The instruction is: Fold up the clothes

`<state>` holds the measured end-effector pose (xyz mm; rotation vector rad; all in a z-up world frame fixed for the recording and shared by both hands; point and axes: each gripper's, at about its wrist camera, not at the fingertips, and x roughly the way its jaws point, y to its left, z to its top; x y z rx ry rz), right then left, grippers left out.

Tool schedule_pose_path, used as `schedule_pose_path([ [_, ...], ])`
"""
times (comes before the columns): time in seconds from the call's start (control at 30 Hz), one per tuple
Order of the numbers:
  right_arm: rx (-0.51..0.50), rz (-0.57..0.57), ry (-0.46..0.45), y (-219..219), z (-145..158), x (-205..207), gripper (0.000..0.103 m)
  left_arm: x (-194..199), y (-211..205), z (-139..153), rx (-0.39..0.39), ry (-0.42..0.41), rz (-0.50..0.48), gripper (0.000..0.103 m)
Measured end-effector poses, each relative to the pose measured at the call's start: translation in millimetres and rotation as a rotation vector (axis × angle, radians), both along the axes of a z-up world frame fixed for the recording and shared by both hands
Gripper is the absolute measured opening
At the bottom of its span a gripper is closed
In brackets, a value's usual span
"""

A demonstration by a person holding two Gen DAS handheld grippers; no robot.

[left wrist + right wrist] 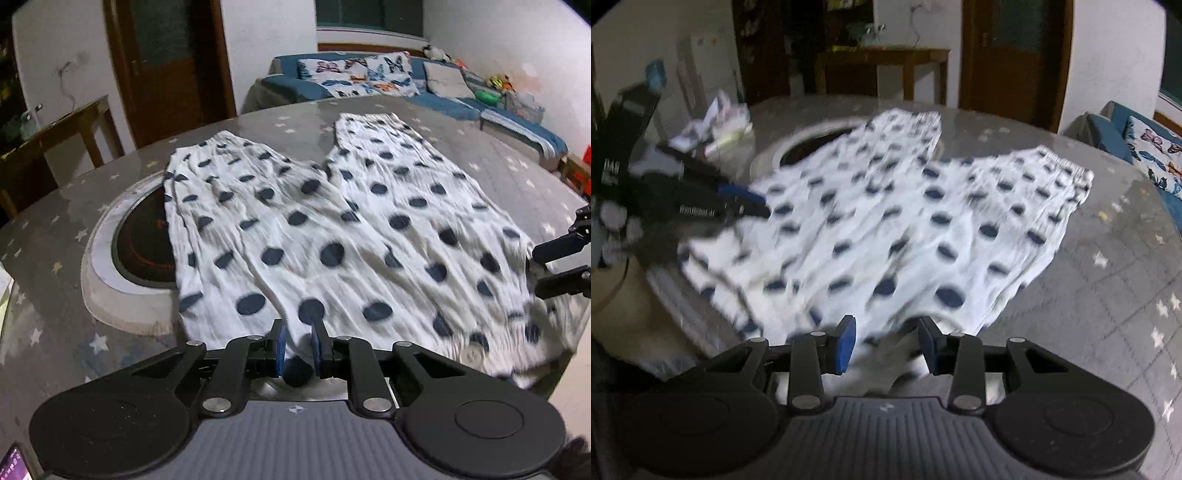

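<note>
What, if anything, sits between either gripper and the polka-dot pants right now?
Nothing visible does. The left gripper already has the polka-dot pants' near edge between its narrowly spaced fingers, and cloth lies between the right gripper's open fingers. Blur hides whether either grip is firm.

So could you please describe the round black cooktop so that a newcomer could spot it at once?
Start at the grey, star-patterned table. The cooktop is the black glass disc sunk into a pale ring, left of centre in the left wrist view. The polka-dot trousers partly cover it; nothing else there is round and black.

Blue sofa [436, 98], brown door [166, 62], wooden side table [882, 62], white walls [266, 48]
</note>
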<state>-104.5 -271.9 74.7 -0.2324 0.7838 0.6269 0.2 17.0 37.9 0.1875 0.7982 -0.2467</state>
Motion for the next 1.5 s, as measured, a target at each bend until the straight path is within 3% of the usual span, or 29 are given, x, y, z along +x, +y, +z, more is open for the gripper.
schedule_pose_path([
  [0.17,0.017,-0.074,-0.059,-8,5,34,0.037,22,5,9,-0.009,-0.016,0.064,0.018],
  [0.57,0.005,-0.219,-0.051,-11,-28,123,0.038,93,6,0,0.008,-0.04,0.145,0.019],
  [0.7,-0.005,-0.243,-0.04,-15,-38,137,0.038,123,11,0,0.002,-0.045,0.187,0.019],
  [0.93,-0.042,-0.24,-0.054,-18,-24,154,0.038,184,21,1,0.038,-0.073,0.241,0.018],
  [1.03,-0.024,-0.263,-0.059,-19,-21,180,0.038,217,23,4,0.043,-0.104,0.25,0.018],
  [1.27,-0.022,-0.307,-0.088,-18,-26,253,0.038,286,31,-7,-0.001,-0.089,0.289,0.014],
  [1.5,-0.008,-0.38,-0.067,-31,-40,310,0.038,317,29,-24,0.038,-0.102,0.292,0.013],
])
